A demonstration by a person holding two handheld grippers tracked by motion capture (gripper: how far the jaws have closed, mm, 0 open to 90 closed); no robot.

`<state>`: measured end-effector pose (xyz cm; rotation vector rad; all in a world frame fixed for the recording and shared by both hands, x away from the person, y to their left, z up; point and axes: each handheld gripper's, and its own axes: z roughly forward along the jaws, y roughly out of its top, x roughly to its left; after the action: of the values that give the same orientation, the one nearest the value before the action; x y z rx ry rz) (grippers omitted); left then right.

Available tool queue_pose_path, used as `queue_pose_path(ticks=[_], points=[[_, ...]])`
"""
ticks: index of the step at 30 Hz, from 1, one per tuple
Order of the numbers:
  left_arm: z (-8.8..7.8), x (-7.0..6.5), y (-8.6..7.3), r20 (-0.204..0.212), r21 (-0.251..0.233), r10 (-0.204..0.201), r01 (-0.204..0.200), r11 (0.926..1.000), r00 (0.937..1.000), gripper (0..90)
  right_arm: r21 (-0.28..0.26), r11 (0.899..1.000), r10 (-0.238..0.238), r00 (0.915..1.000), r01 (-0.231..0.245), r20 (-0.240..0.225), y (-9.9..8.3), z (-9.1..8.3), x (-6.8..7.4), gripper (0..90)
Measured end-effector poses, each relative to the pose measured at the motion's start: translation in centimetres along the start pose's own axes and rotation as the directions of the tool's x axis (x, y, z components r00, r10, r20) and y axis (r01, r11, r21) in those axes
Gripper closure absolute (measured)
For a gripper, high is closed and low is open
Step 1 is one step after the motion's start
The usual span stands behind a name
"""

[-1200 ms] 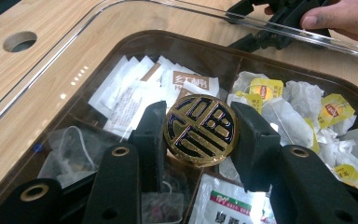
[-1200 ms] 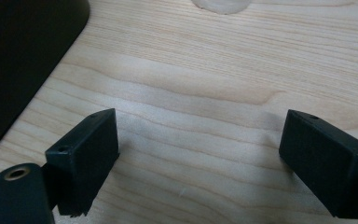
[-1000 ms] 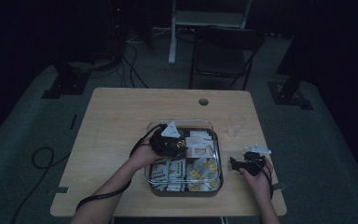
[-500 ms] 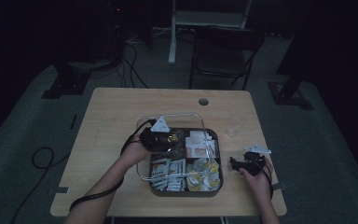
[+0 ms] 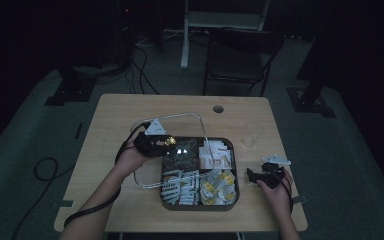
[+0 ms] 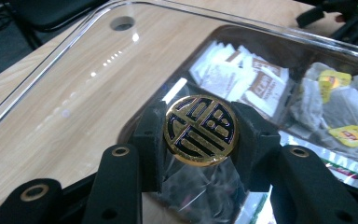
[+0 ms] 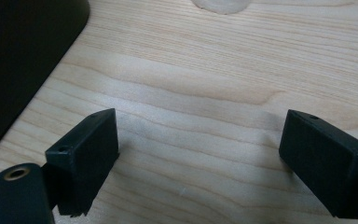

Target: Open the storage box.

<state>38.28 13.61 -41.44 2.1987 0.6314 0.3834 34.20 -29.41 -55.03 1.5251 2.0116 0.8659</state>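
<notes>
Since the left tool (image 5: 163, 143) is clenched on the gold knob (image 6: 200, 129) at the middle of the clear lid (image 5: 180, 116), w/ one jaw on each side of the disc, the lid goes wherever that hand goes.

The relation that counts is lid vs. tray (image 5: 200, 206). The lid sits offset to the person's left and toward the far edge. It overlaps the tray's left and far compartments and leaves the right and near ones uncovered. Through the plastic in the left gripper view, bare wood shows on one side and white sachets (image 6: 242, 79) plus yellow-tagged tea bags (image 6: 340, 105) on the other, so the lid straddles the tray wall. Can't tell whether it rests on the rim or hangs just above it.

My read of the next move:
- To set the lid aside, open counter (image 5: 107, 117) lies left of the tray, on the same side as the hand, and needs no crossing over.
- To close it, the tray centre lies to the right and toward the person from the knob.

The lid's edges run approx. parallel to the tray's, so little turning looks needed either way.

The right tool (image 5: 260, 175) is released, jaws wide apart w/ nothing but wood grain between them. It's parked on the counter just right of the tray, well apart from the knob. The left hand is clearly the nearer one.
</notes>
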Motion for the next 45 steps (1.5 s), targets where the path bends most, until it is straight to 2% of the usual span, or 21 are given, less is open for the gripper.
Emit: queue_pose_path(ticks=[5,6,9,11,16,19,20,25,26,31,33,34,35,36,39,40,41,43,45], points=[[-0.8,0.9,-0.6,-0.021,-0.006,-0.019,0.019,0.9998,0.9996,59.6,-0.001,1.000,0.000,1.0000,0.000,0.000,0.0,0.0,0.0,11.3],[-1.4,1.5,-0.9,-0.039,-0.007,-0.028,0.028,0.9996,0.9988,59.6,-0.001,1.000,0.000,1.0000,0.000,0.000,0.0,0.0,0.0,11.3],[-1.9,2.1,-1.2,-0.060,-0.010,-0.041,0.041,0.9991,0.9973,59.6,0.000,1.000,0.000,1.0000,0.000,0.000,0.0,0.0,0.0,11.2],[-2.7,2.9,-1.7,-0.096,-0.012,-0.057,0.057,0.9983,0.9937,59.6,0.000,1.000,0.000,1.0000,0.000,0.000,0.0,0.0,0.0,11.3],[-3.6,3.9,-2.6,-0.128,-0.021,-0.088,0.086,0.9961,0.9879,59.6,0.000,1.000,0.000,1.0000,0.000,0.000,0.0,0.0,0.0,11.3],[-4.3,4.8,-3.4,-0.158,-0.034,-0.121,0.117,0.9925,0.9799,59.6,0.000,1.000,0.000,1.0000,0.000,0.000,0.0,0.0,0.0,11.3],[-4.3,4.8,-3.4,-0.158,-0.034,-0.121,0.117,0.9925,0.9799,59.6,0.000,1.000,0.000,1.0000,0.000,0.000,0.0,0.0,0.0,11.3],[-4.9,5.6,-4.6,-0.186,-0.033,-0.150,0.146,0.9887,0.9711,59.6,0.000,1.000,0.003,1.0000,-0.003,0.000,0.0,0.0,0.0,11.3],[-5.0,5.8,-4.8,-0.185,-0.027,-0.151,0.149,0.9885,0.9710,59.6,0.001,1.000,0.002,1.0000,-0.002,0.000,0.0,0.0,0.0,11.3],[-5.8,6.5,-6.1,-0.226,-0.027,-0.182,0.181,0.9831,0.9570,59.6,0.001,1.000,0.002,1.0000,-0.002,0.000,0.0,0.0,0.0,11.3],[-6.2,6.9,-6.7,-0.240,-0.037,-0.204,0.201,0.9789,0.9491,59.6,0.001,1.000,0.002,1.0000,-0.002,0.000,0.0,0.0,0.0,11.3],[-6.5,7.3,-7.4,-0.262,-0.037,-0.218,0.216,0.9757,0.9402,59.6,0.001,1.000,0.002,1.0000,-0.002,0.000,0.0,0.0,0.0,11.3],[-6.5,7.3,-7.4,-0.262,-0.037,-0.218,0.216,0.9757,0.9402,59.6,0.001,1.000,0.002,1.0000,-0.002,0.000,0.0,0.0,0.0,11.3],[-6.6,7.4,-7.7,-0.270,-0.033,-0.222,0.221,0.9747,0.9370,59.6,0.001,1.000,0.002,1.0000,-0.002,0.000,0.0,0.0,0.0,11.3],[-6.9,8.0,-8.7,-0.299,-0.036,-0.242,0.243,0.9694,0.9231,59.6,0.001,1.000,0.002,1.0000,-0.002,0.000,0.0,0.0,0.0,11.3],[-7.1,8.4,-9.4,-0.317,-0.046,-0.264,0.263,0.9638,0.9110,59.6,0.001,1.000,0.002,1.0000,-0.002,0.000,0.0,0.0,0.0,11.3],[-7.1,8.4,-9.4,-0.317,-0.046,-0.264,0.263,0.9638,0.9110,59.6,0.001,1.000,0.002,1.0000,-0.002,0.000,0.0,0.0,0.0,11.3],[-7.1,8.8,-10.1,-0.336,-0.056,-0.282,0.280,0.9583,0.8985,59.6,0.001,1.000,0.002,1.0000,-0.002,0.000,0.0,0.0,0.0,11.3],[-6.9,9.0,-10.7,-0.352,-0.052,-0.292,0.293,0.9548,0.8895,59.6,0.001,1.000,0.002,1.0000,-0.002,0.000,0.0,0.0,0.0,11.3]])
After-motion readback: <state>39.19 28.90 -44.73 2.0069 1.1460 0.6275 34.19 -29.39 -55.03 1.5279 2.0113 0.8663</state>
